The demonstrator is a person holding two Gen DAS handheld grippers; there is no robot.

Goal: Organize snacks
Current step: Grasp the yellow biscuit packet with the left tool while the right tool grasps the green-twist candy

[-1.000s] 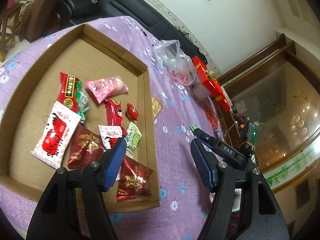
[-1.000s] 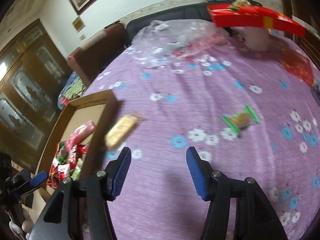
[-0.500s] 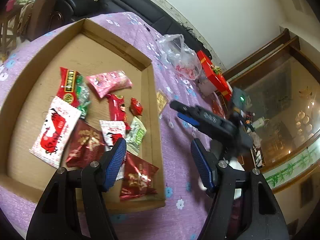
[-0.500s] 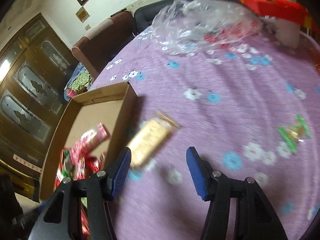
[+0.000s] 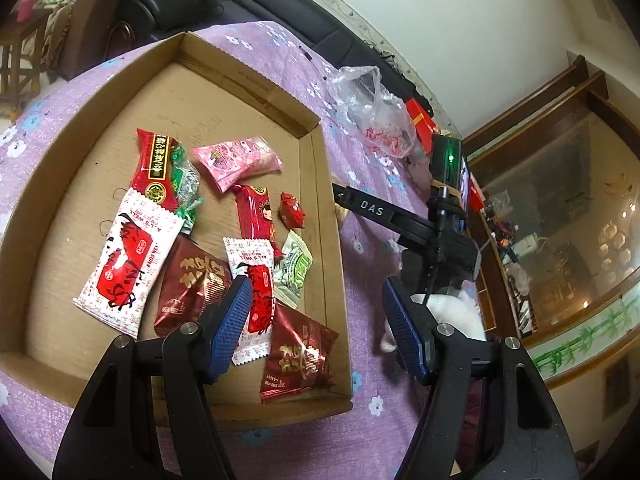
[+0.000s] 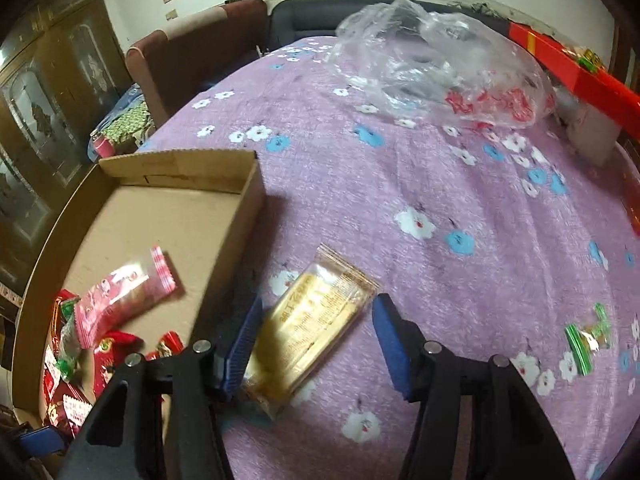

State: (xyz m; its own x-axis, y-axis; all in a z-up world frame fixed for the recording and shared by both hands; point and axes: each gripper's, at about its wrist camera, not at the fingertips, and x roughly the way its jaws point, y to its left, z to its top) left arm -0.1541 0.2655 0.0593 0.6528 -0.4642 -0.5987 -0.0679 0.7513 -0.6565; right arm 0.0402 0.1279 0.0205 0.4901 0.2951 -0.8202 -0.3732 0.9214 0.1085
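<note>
Two views show your grippers over a purple flowered tablecloth (image 6: 460, 184). In the left wrist view, the shallow cardboard tray (image 5: 52, 208) fills the left and centre of the frame, with about ten wrapped snacks lying in it: a large white-and-red packet (image 5: 124, 268) at left, a pink packet (image 5: 236, 160) higher up, and dark red foil packets (image 5: 298, 354) toward the bottom. Your left gripper (image 5: 316, 328) hangs above the tray's near right corner, fingers apart and gripping nothing. To its right your right gripper (image 5: 340, 196) reaches in from the right edge, its tip just beyond the tray's right wall.

In the right wrist view, the tray (image 6: 236, 240) sits at lower left. Just right of its wall, the yellow biscuit packet (image 6: 316, 320) lies flat on the cloth, slanting from upper right down to lower left. It sits between your right gripper's fingers (image 6: 394, 344): its lower left part is tucked against the left finger, while a clear gap separates its upper corner from the right finger. Those fingers are spread and not pressing it. Farther right, a green-wrapped candy (image 6: 588, 336) lies near the frame's right edge, and a clear plastic bag (image 6: 432, 64) sits at the top.
</note>
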